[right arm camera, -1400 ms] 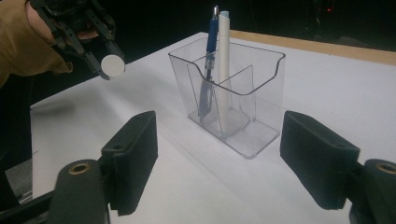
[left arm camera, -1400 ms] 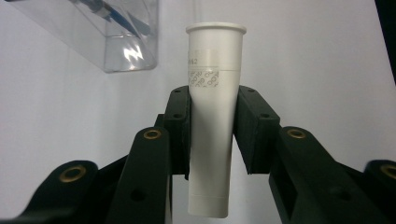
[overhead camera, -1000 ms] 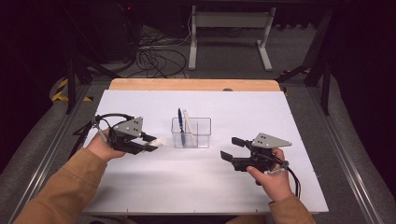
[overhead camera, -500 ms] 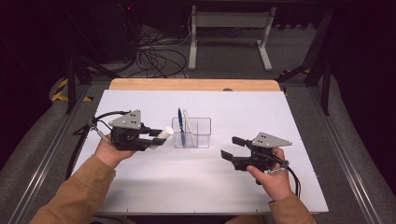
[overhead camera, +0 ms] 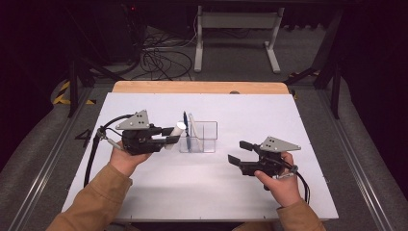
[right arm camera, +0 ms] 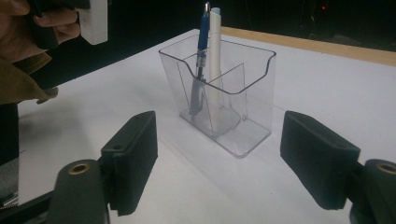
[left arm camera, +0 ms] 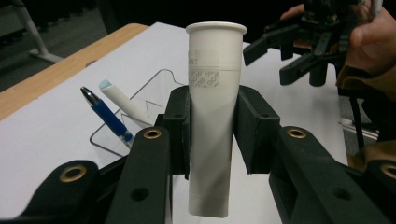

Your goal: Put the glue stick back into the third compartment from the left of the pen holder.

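**White tube carried toward the clear holder**

My left gripper (left arm camera: pixel 211 140) has its jaws clamped on a white tube (left arm camera: pixel 212 116), gripping it around the middle so both ends stay free. I judge that grip leaves the lower end clear to drop into the clear holder (overhead camera: pixel 199 138). In the left gripper view the tube's long axis runs straight up between the pads, cap end on top and flat crimped end at the bottom. From the high view the tube (overhead camera: pixel 177 133) hangs above the table (overhead camera: pixel 144 192), just beside the holder's left wall.

The holder already keeps a blue pen (right arm camera: pixel 201 51) and a white pen (right arm camera: pixel 215 60) leaning in one compartment. My right gripper (overhead camera: pixel 239 153) rests near the holder's right side, jaws wide apart and empty, ready, I think, to steady it.
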